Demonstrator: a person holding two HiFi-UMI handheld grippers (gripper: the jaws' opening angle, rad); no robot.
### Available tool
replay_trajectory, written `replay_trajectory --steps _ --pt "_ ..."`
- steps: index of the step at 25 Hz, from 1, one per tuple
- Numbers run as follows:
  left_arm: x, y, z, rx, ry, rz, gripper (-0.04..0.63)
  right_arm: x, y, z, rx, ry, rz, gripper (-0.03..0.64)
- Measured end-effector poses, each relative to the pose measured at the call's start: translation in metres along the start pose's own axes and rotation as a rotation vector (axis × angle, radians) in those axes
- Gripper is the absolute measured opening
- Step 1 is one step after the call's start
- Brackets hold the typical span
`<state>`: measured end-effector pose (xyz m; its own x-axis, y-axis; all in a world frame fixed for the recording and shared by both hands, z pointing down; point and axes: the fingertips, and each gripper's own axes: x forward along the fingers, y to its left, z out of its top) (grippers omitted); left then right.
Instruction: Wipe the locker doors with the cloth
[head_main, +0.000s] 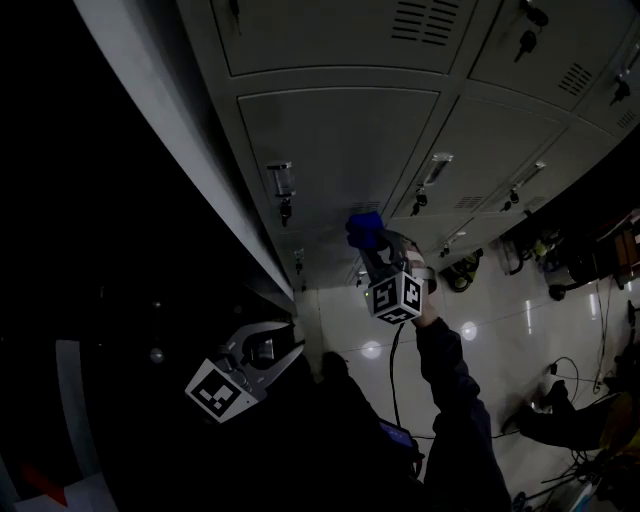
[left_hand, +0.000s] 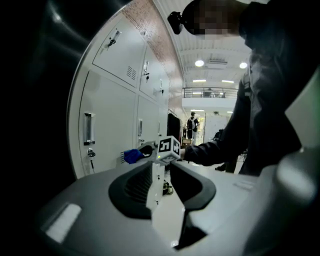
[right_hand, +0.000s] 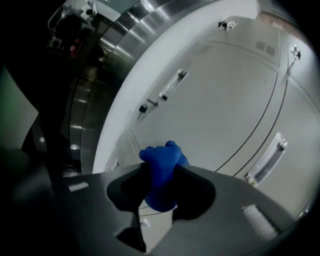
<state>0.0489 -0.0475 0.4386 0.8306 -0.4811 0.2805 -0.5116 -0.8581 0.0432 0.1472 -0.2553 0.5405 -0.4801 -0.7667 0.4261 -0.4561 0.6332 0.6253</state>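
Cloth (head_main: 363, 226): blue, bunched, clamped mid-wad in the right gripper's (head_main: 372, 242) jaws, with a lump sticking out past the tips. The right gripper view agrees: the cloth (right_hand: 161, 175) fills the gap of the right gripper (right_hand: 160, 169).

The lump sits at the face of a grey door (head_main: 340, 140), low on the panel and right of the handle (head_main: 281, 178) and key (head_main: 286, 211). In the left gripper view the cloth (left_hand: 131, 156) is right by the door's vent (left_hand: 123, 159). Actual contact with the door: cannot tell.

That door is in the left column of the lockers (head_main: 520, 120); more doors run off to the right. A dark sleeve (head_main: 450, 390) is behind the right gripper, and a cable (head_main: 393, 375) hangs from it.

Left gripper (head_main: 270, 350): low and left, well apart from the door, near the glossy floor (head_main: 500, 330). In its own view the left gripper (left_hand: 161, 164) has its jaws a narrow gap apart with nothing between them, aimed toward the far cloth.
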Motion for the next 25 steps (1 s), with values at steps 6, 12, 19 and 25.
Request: replay_trajectory --steps 6,12,19,25 --pt "0.000 -0.002 0.005 0.015 -0.033 -0.020 0.101 -0.092 0.014 0.074 0.145 -0.131 -0.027 0.120" --pt "0.000 0.002 0.007 0.015 -0.065 -0.029 0.101 -0.146 0.049 0.107 0.243 -0.154 -0.003 0.116" --pt "0.000 0.001 0.008 0.012 -0.084 -0.042 0.100 -0.155 0.059 0.111 0.301 -0.168 0.010 0.115" --pt "-0.001 0.002 0.008 0.012 -0.098 -0.039 0.101 -0.156 0.055 0.114 0.314 -0.173 0.006 0.115"
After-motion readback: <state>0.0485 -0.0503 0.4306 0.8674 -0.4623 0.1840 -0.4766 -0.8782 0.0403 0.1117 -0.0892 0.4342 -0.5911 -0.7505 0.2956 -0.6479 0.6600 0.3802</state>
